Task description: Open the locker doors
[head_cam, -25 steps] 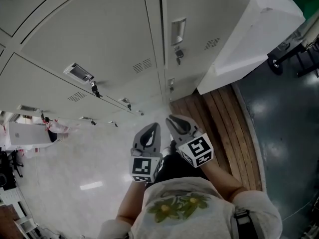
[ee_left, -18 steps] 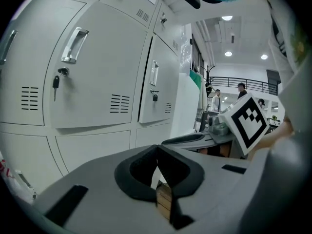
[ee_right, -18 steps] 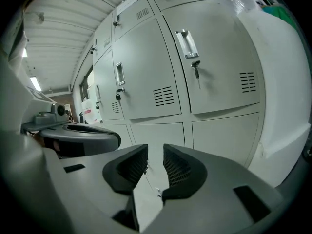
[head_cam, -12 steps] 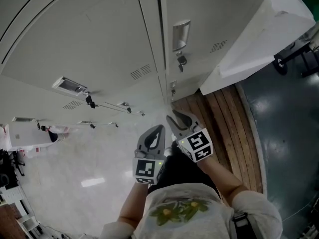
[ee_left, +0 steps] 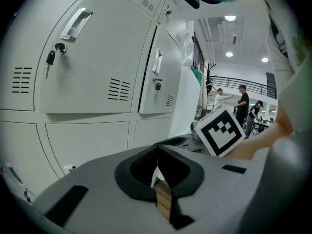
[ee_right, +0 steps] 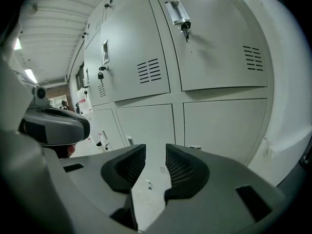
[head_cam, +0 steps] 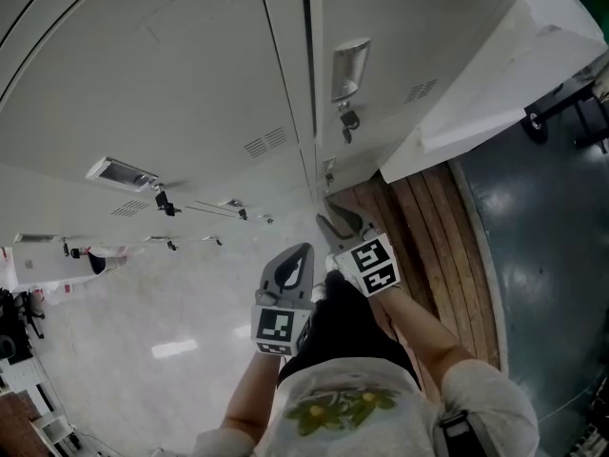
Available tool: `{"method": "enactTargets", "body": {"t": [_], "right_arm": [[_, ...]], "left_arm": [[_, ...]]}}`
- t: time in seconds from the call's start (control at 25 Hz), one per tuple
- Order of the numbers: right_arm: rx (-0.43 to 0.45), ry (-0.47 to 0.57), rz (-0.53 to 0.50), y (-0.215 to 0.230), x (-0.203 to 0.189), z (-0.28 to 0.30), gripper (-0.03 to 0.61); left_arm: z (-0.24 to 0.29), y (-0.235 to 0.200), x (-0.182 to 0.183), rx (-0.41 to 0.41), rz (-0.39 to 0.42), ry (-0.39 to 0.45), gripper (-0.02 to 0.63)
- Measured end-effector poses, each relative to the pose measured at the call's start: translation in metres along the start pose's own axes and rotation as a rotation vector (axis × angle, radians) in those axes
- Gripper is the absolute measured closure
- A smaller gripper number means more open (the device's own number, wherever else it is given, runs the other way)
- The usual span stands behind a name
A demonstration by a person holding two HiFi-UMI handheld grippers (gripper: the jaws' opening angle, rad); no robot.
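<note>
The lockers (head_cam: 190, 84) at twelve o'clock are shut, contents hidden; your left gripper (ee_left: 157, 167) is closed on nothing, and your right gripper's (ee_right: 156, 150) jaws have just been opening, empty.

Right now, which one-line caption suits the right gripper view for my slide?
Right gripper, jaws just opened, nothing between them, facing closed locker doors with hanging keys.

Grey locker doors (head_cam: 190, 74), left gripper (head_cam: 301, 249), right gripper (head_cam: 335, 223), wooden boards (head_cam: 433, 231)
</note>
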State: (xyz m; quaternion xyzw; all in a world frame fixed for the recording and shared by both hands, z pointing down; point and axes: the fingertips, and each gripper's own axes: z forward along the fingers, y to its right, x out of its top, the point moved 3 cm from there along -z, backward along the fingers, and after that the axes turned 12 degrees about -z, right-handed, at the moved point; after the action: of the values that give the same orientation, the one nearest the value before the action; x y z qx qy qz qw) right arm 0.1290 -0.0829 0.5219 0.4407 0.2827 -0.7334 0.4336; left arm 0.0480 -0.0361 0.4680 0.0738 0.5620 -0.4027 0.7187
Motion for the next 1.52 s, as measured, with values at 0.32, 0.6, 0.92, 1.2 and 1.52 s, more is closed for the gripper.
{"method": "enactTargets", "body": {"t": [0.32, 0.6, 0.92, 1.2, 1.52], "right_arm": [[-0.005, -0.02, -0.016, 0.01, -0.02, 0.023, 0.457], [-0.019, -0.04, -0.041, 0.022, -0.038, 0.044, 0.457], [-0.02, -0.064, -0.066, 0.03, -0.05, 0.064, 0.459], [-0.026, -0.078, -0.063, 0.041, -0.059, 0.083, 0.457], [-0.028, -0.094, -0.025, 0.055, -0.07, 0.098, 0.457]], "left_arm": [[0.002, -0.005, -0.023, -0.01, -0.019, -0.035, 0.586], [0.007, -0.011, -0.042, -0.003, -0.038, -0.052, 0.586], [0.008, -0.013, -0.055, 0.006, -0.052, -0.065, 0.586], [0.012, -0.016, -0.067, 0.015, -0.083, -0.082, 0.586], [0.016, -0.02, -0.07, 0.025, -0.099, -0.087, 0.586]]}}
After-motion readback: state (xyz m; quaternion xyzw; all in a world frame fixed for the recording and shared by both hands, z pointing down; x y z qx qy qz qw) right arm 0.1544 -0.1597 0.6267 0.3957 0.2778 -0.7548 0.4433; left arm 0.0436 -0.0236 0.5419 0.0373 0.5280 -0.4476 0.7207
